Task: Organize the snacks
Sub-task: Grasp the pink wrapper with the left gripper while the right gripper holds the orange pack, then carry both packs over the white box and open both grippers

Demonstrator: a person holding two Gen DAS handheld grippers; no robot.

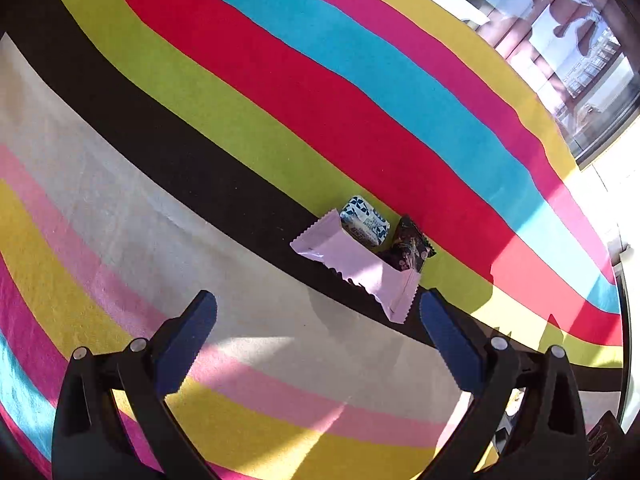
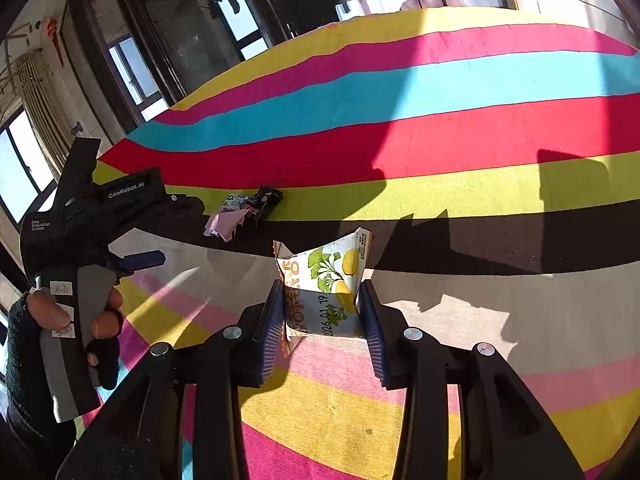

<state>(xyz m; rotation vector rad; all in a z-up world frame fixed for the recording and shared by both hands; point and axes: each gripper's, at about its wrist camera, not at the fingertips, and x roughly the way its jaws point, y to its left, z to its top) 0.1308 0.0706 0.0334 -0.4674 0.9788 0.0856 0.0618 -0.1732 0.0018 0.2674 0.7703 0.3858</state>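
Striped tabletop (image 2: 480, 128), sunny; right gripper (image 2: 323, 312) fingers pinch a light, crinkly lemon snack packet (image 2: 324, 280) mid-body, left gripper (image 1: 318, 344) gaping empty at lower frame.

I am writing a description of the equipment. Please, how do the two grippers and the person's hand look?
Both grippers have black plastic bodies with silver round rivets and dark blue ribbed pads. The left gripper carries white lettering, "GenRobot.AI" and "Data Acquisition System", and has a grey handle with small white labels. The right gripper looks the same in build. The left hand wears a dark fingerless glove.
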